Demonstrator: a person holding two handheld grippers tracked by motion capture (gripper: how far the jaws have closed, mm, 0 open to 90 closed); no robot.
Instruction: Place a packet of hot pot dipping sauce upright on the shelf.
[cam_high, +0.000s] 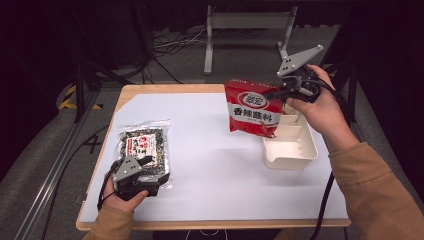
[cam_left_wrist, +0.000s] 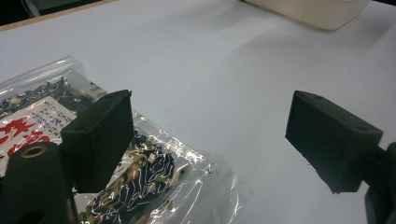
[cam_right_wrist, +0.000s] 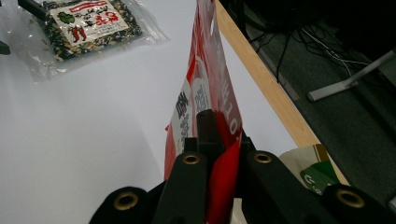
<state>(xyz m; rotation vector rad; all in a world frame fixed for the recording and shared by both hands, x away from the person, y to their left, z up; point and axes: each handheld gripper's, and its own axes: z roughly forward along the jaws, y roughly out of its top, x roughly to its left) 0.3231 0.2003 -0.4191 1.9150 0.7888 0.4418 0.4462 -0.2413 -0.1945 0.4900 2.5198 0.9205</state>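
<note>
High view: I see a white-topped table (cam_high: 210, 165) with a wooden edge; my two hands come in from the bottom, one gripper in each.

Right gripper: I hold the right gripper (cam_high: 280, 92) raised over the far right of the table; its jaws are pinched on the top edge of a red packet (cam_high: 251, 108); the right hand (cam_high: 315, 107) wraps the handle, and the grey three-cornered plate sticks up above it.

Red packet: it hangs upright from the jaws, clear of the table top, white label and printed characters facing me; its lower right corner hangs over the near left part of the cream tray (cam_high: 306, 150); in the right gripper view the red packet (cam_right_wrist: 210, 88) runs edge-on between the two black jaws, pressed tight on it.

Cream tray: it sits on the right side of the table, just beside my right forearm; whether anything lies inside it I cannot tell; a green-printed item (cam_right_wrist: 317, 179) shows low in the right gripper view, too cut off to name.

Left gripper: the left gripper (cam_high: 145, 167) rests low at the near left, held by the left hand (cam_high: 122, 192); its jaws are spread wide apart, nothing between them.

Clear bag: a clear bag (cam_high: 144, 149) of dark dried mix with a red-and-white label lies flat on the left of the table; in the left gripper view the clear bag (cam_left_wrist: 154, 172) lies under one jaw, the other jaw over bare white table.
</note>
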